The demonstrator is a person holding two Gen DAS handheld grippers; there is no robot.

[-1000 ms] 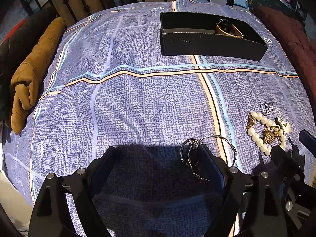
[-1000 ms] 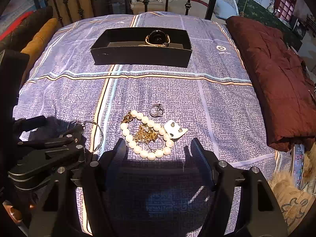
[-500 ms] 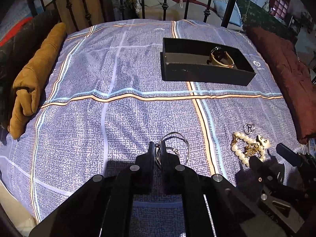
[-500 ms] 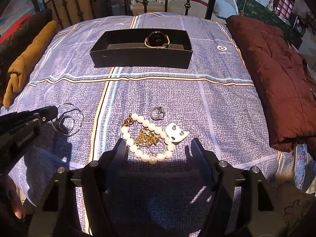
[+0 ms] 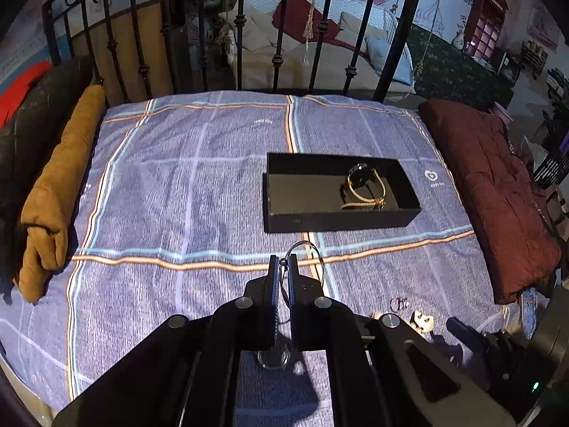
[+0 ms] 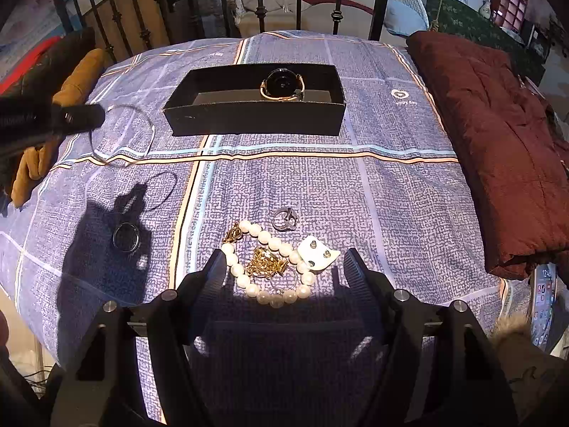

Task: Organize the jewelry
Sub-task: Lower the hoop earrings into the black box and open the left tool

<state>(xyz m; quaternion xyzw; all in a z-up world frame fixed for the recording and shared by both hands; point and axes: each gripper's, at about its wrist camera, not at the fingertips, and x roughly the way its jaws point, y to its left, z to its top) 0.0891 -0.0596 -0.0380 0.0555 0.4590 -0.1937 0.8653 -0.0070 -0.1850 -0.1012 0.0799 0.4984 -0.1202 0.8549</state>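
Note:
My left gripper [image 5: 283, 261] is shut on a thin silver wire bangle [image 5: 313, 252] and holds it in the air above the bedspread; it also shows in the right wrist view [image 6: 122, 135]. A small dark ring [image 6: 125, 236] lies on the bed below it. A black open box [image 5: 338, 192] holds a gold watch [image 5: 362, 186]. My right gripper [image 6: 281, 267] is open, its fingers either side of a pearl bracelet [image 6: 270, 267] with a gold chain [image 6: 265, 263], a white earring card [image 6: 316, 251] and a silver ring [image 6: 286, 219].
A maroon folded blanket [image 6: 498, 142] lies along the right of the bed. A tan rolled cloth [image 5: 57, 192] lies along the left. A black iron bed frame [image 5: 277, 35] stands at the far end. A phone [image 6: 542, 302] lies at the right edge.
My left gripper closed on the wire bangle and lifted it off the bed toward the black box. A small dark ring stayed on the bedspread. The right gripper held still.

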